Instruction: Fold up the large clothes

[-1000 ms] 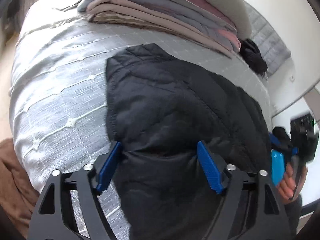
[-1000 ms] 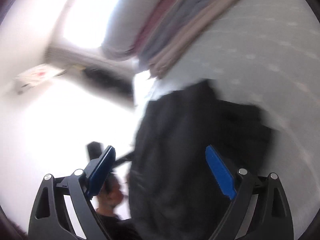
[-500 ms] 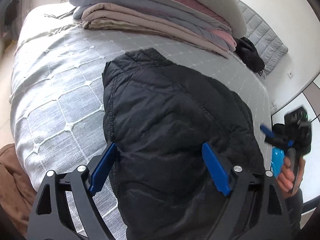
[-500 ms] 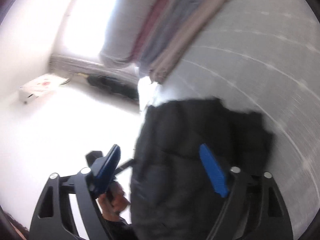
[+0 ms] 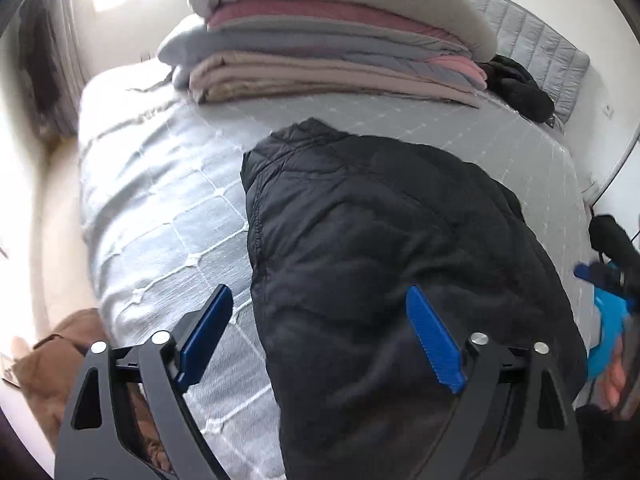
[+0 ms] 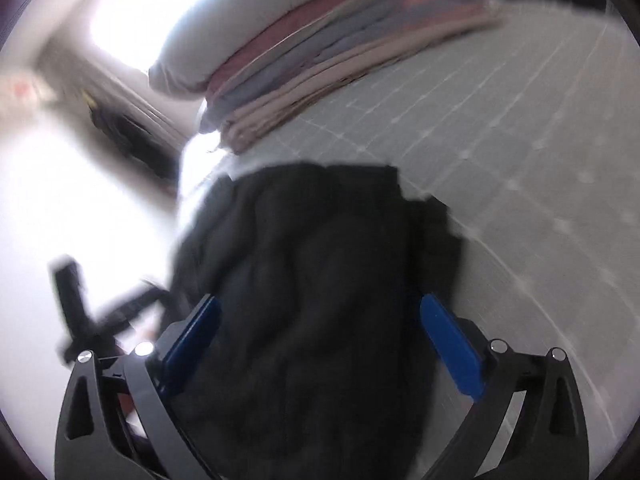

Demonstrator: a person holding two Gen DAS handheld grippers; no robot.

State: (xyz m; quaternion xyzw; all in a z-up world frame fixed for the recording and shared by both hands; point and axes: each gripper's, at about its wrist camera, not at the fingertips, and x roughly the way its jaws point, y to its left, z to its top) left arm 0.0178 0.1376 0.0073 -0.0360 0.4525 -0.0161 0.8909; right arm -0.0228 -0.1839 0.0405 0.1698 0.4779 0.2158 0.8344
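Note:
A black quilted jacket point(image 5: 380, 240) lies folded in a bulky bundle on the bed's pale grey bedspread point(image 5: 160, 208). My left gripper point(image 5: 320, 324) hovers over the bundle's near left edge, its jaws opening. The jacket lies below the blue pads point(image 5: 208, 328), which do not press on it. In the blurred right wrist view the jacket point(image 6: 320, 272) fills the middle. My right gripper point(image 6: 320, 332) hangs above its near end, jaws opening wide and gripping nothing. That right gripper point(image 5: 600, 276), with a hand on it, also shows at the left view's right edge.
A tall stack of folded blankets and bedding point(image 5: 328, 52) sits at the far end of the bed point(image 6: 340, 52). A dark item point(image 5: 516, 88) lies beside it by a grey quilted panel point(image 5: 536, 36). A brown garment point(image 5: 52, 368) hangs off the near left corner.
Both grippers have drawn back and up from the jacket, and their jaws stand wider. The right wrist view has rolled, so the bed sits more level. The jacket stays put.

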